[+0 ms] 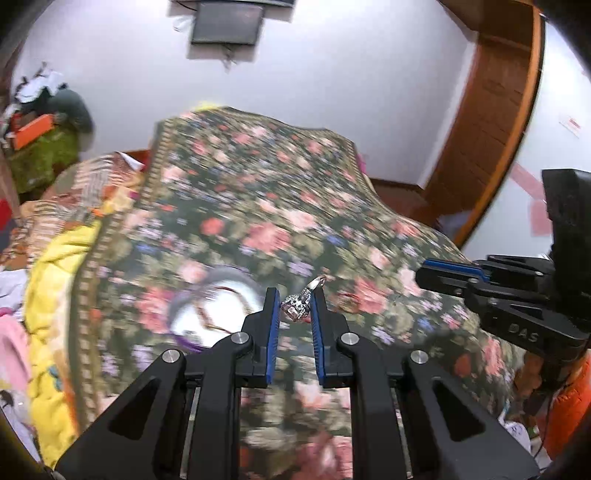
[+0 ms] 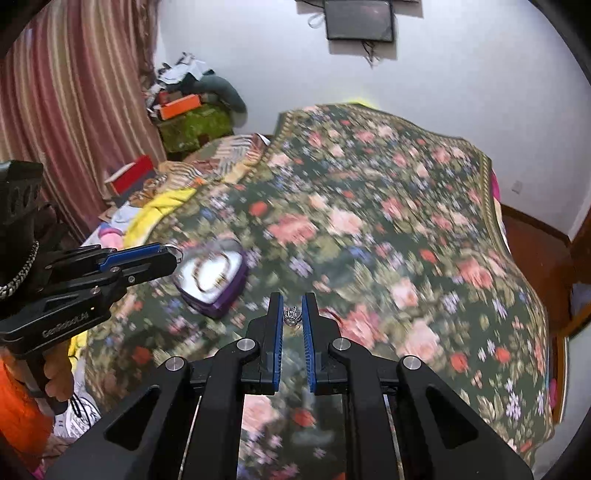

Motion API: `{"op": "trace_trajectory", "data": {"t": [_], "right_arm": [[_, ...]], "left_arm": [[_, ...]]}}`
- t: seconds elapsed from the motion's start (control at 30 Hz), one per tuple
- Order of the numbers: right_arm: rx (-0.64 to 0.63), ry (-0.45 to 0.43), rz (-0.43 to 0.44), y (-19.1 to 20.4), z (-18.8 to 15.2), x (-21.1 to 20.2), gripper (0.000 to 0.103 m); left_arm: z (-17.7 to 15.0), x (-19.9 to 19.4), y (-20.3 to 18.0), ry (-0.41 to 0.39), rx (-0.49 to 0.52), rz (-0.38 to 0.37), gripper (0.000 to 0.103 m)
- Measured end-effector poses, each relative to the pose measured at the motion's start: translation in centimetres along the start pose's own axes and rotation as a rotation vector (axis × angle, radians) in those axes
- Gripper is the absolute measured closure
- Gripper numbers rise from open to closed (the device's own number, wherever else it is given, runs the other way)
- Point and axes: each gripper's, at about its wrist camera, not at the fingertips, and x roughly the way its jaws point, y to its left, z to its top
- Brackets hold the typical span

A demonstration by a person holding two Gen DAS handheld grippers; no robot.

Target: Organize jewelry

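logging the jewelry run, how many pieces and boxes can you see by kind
rings: 2, one in the left claw, one in the right claw
purple heart-shaped boxes: 1, open, on the floral bedspread
total: 3

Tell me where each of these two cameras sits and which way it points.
Left wrist: sits behind the left tool, which grips a silver stone-set ring, facing across the floral bedspread; the right tool enters from the right.
Right wrist: behind the right tool pinching a small silver jewel; left tool and a hand at left.
Shared: bedspread, purple heart-shaped jewelry box, wall screen.
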Motion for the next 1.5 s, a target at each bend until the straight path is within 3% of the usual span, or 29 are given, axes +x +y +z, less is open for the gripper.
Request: {"op": "trace_trajectory", "data": {"t": [0.37,0.8,1.17,1.5], "right_arm": [[-0.038,-0.070,0.026,2.5,2.8,-0.6,0.094],[0.004,-0.025,-0.024,0.1,2.6,0.3,0.094],[-0.041,-0.038,0.068,3.3,4.2,2.2,0.094],[-0.085,-0.014,0.149,6.6,5.2,5.3,0.094]], "left_arm": [[0.7,-3.3,5.6,-0.087,-0.077,0.162,0.088],[-0.2,-0.4,6.3,-0.032,-0.090,0.136,0.088],[-0.7,2.4,6.1,0.042,-0.060,0.120,0.088],[-0.6,2.6,6.7,0.038,-0.052,0.120,0.088]]}}
